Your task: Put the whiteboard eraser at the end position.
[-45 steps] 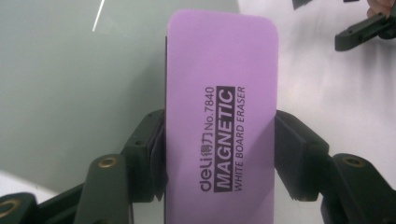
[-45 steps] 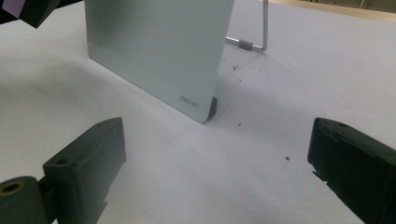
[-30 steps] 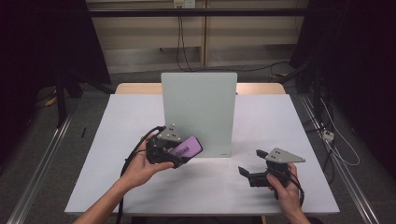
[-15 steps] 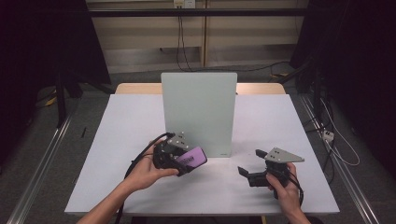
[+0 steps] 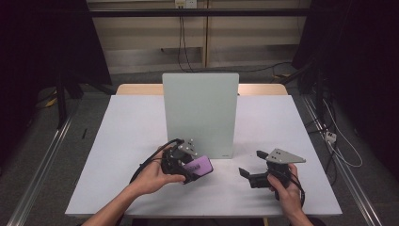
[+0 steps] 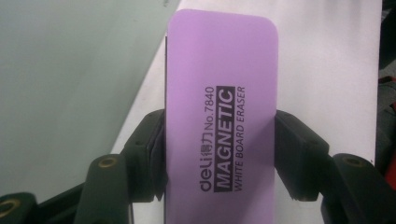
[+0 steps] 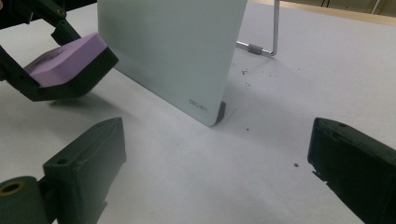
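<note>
**Purple eraser clamped, held low in front of the board**

Nearest the camera, the left gripper (image 6: 219,140) has its jaws pressed on both long sides of the purple eraser (image 6: 219,116). The eraser's lower end is cut off at the bottom edge of the left gripper view, and its dark underside shows there as no more than a thin strip along one edge. Its top is plain lilac with rounded corners and black print reading "MAGNETIC WHITE BOARD ERASER". The long axis runs straight out along the jaws, free end pointing away from the hand.

From the high view, the eraser (image 5: 197,165) sits just above the white surface (image 5: 127,136), its free end aimed to the right. The right gripper view shows the dark felt base under the purple slab, tilted, with a shadow beneath it.

The right gripper (image 5: 249,170) rests on the surface, jaws wide, nothing between them.

Farther back stands the pale whiteboard (image 5: 201,113), upright; its wire stand is mostly hidden behind it.
</note>
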`<state>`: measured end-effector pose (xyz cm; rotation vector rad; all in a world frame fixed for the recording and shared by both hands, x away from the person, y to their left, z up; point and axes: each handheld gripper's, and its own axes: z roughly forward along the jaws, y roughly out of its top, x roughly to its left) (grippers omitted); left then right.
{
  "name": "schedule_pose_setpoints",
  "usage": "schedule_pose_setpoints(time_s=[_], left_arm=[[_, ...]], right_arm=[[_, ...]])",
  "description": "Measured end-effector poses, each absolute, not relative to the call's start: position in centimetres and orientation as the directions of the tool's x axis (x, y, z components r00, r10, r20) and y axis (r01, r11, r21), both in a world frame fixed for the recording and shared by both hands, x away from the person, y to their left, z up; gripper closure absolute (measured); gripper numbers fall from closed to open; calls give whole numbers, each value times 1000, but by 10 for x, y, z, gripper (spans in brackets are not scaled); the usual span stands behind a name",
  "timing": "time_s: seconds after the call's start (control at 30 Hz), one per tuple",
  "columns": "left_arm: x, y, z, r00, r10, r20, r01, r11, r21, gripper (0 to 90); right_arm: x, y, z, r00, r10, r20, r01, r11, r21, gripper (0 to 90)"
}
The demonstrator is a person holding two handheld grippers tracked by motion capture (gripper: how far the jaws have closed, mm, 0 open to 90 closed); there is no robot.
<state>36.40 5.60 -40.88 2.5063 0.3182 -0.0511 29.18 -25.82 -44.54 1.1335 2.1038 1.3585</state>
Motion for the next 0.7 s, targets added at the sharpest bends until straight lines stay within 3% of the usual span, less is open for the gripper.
schedule_pose_setpoints(time_s=[0.27, 0.37, 0.7], left_arm=[[362, 48, -413, 972, 192, -136, 235, -797, 556, 408], [358, 44, -414, 973, 196, -118, 229, -830, 509, 407], [361, 39, -426, 967, 201, -155, 253, -816, 520, 405]], right_arm=[[292, -258, -445, -596, 797, 97, 419, 206, 884, 42], [292, -257, -445, -598, 796, 94, 417, 208, 885, 42], [291, -256, -445, -599, 796, 93, 417, 211, 884, 41]])
